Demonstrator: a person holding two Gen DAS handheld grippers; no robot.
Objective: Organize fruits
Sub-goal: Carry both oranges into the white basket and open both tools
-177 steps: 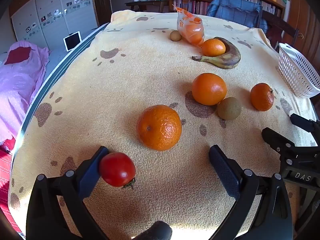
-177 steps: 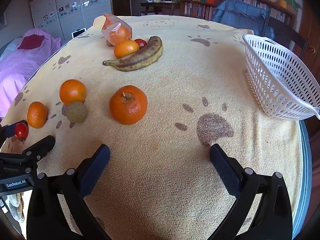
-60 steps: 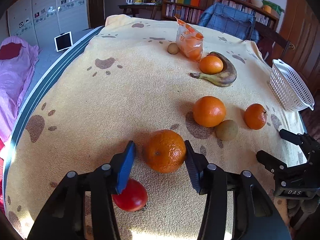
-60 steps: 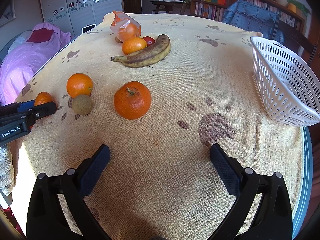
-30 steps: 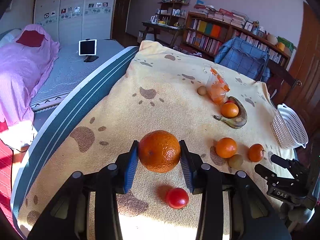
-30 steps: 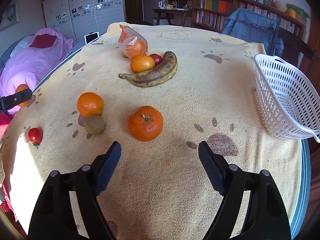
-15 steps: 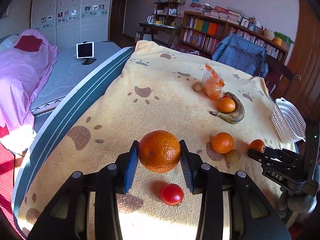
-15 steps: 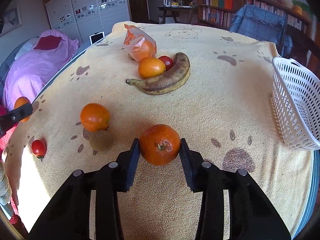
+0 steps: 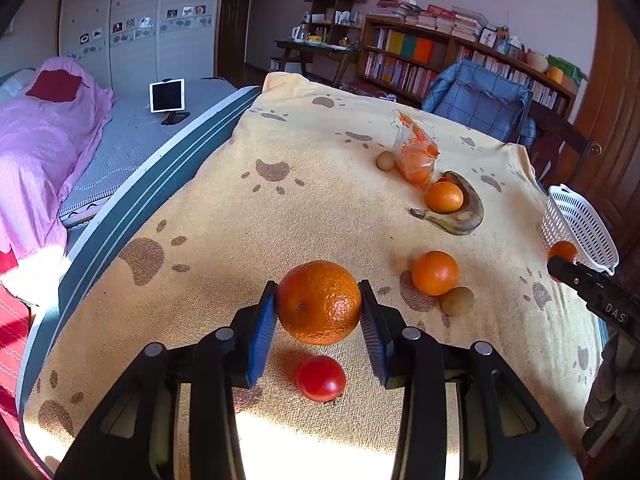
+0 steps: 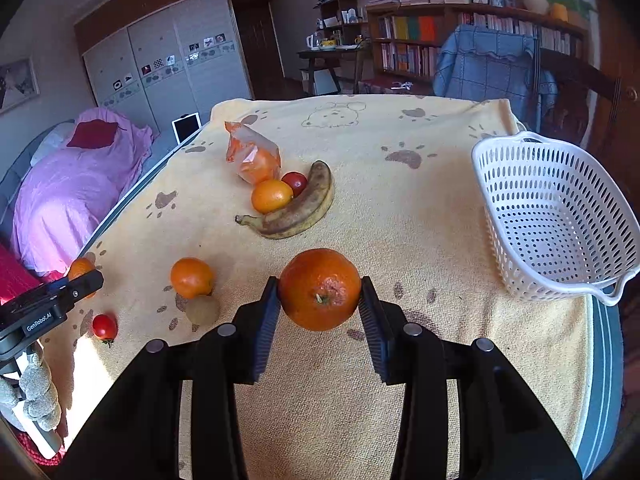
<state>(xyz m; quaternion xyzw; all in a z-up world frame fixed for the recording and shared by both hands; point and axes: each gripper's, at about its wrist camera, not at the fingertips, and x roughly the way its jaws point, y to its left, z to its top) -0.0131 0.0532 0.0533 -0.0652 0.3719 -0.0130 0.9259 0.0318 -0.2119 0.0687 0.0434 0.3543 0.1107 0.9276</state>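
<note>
My left gripper [image 9: 319, 312] is shut on a large orange [image 9: 319, 302], held above the yellow paw-print cloth [image 9: 280, 216]; a red tomato [image 9: 321, 378] lies on the cloth just below it. My right gripper [image 10: 319, 300] is shut on another large orange [image 10: 319, 289], lifted off the cloth, with the white basket [image 10: 560, 284] to its right. On the cloth lie a smaller orange [image 10: 191, 277] beside a brown kiwi [image 10: 202, 309], and farther back a banana [image 10: 296, 208], an orange [image 10: 271, 196], a tomato [image 10: 295, 182] and a bagged orange [image 10: 250, 156].
A bed with a pink cover [image 10: 68, 196] runs along the table's left side. A chair with a blue jacket [image 10: 492, 68] and bookshelves [image 10: 460, 20] stand behind the table. A small brown fruit [image 9: 385, 160] lies by the bag. The basket is empty.
My right gripper closed on the large orange and lifted it off the cloth, swinging toward the basket. The left gripper kept its orange raised and nearly still.
</note>
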